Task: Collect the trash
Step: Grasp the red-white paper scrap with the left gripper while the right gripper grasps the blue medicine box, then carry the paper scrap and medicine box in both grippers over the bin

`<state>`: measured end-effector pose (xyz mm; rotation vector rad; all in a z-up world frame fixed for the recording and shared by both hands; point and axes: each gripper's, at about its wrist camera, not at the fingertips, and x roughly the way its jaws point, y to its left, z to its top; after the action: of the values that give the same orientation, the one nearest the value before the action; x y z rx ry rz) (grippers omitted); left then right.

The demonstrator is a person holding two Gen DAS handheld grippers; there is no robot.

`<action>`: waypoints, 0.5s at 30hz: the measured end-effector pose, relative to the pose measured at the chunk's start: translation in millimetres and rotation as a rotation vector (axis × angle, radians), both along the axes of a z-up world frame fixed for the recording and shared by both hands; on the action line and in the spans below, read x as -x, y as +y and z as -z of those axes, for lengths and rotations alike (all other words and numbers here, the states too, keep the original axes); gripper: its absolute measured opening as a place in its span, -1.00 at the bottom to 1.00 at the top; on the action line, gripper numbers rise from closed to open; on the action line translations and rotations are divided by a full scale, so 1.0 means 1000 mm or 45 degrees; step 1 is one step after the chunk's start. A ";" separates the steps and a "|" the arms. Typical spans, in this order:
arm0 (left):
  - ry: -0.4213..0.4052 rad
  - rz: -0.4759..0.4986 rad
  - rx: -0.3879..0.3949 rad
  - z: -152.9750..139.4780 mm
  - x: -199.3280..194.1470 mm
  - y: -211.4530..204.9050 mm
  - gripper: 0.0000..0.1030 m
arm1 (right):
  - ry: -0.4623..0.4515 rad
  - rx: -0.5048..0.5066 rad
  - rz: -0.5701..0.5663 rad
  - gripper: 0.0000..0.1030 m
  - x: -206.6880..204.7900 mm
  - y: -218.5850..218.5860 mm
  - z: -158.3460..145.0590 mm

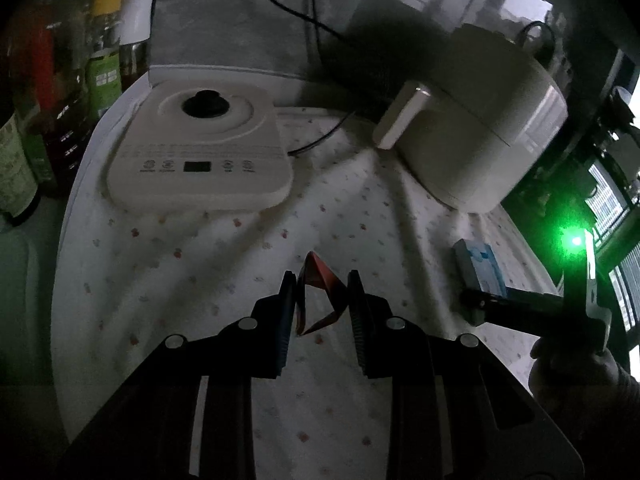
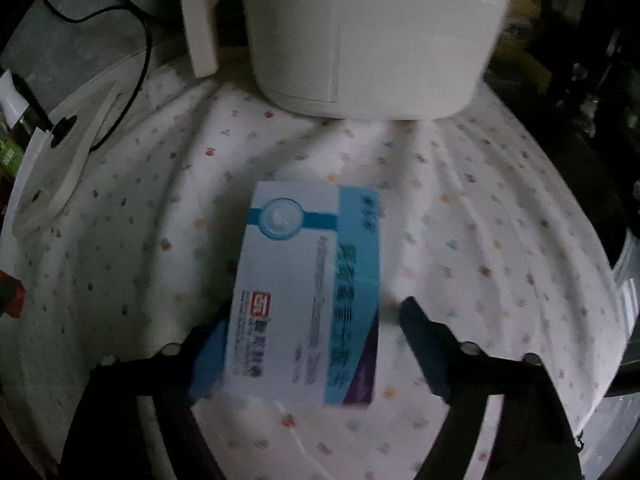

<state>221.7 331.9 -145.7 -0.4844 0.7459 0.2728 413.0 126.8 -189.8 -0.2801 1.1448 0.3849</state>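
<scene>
My left gripper hangs over the flowered white cloth, shut on a folded red wrapper that stands between its pads. A blue and white cardboard box lies flat on the cloth in the right wrist view. My right gripper straddles the box's near end: the left finger lies against the box's side, and the right finger stands a little apart from it. In the left wrist view the same box shows at the far right, beside a person's hand.
A flat white cooker base with a black knob sits at the back left. A white pot-shaped appliance with a handle stands at the back right, just behind the box. Bottles line the left edge. A black cable runs along the back.
</scene>
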 end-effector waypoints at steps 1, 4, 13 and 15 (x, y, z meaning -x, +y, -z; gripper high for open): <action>-0.003 0.005 -0.005 -0.002 0.001 -0.004 -0.49 | 0.005 -0.016 0.001 0.27 0.002 -0.006 -0.001; -0.013 0.008 -0.022 -0.006 0.005 -0.016 -0.49 | 0.004 -0.055 -0.012 0.25 0.008 -0.023 -0.002; -0.071 0.006 -0.088 -0.033 0.013 -0.058 -0.49 | -0.041 -0.190 -0.043 0.24 0.035 -0.069 -0.030; -0.076 0.022 -0.099 -0.038 0.012 -0.075 -0.49 | -0.059 -0.208 -0.054 0.24 0.043 -0.083 -0.038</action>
<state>209.9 257.3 -108.1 -0.4104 0.6781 0.2693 370.3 43.9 -152.1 -0.1692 1.0567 0.5042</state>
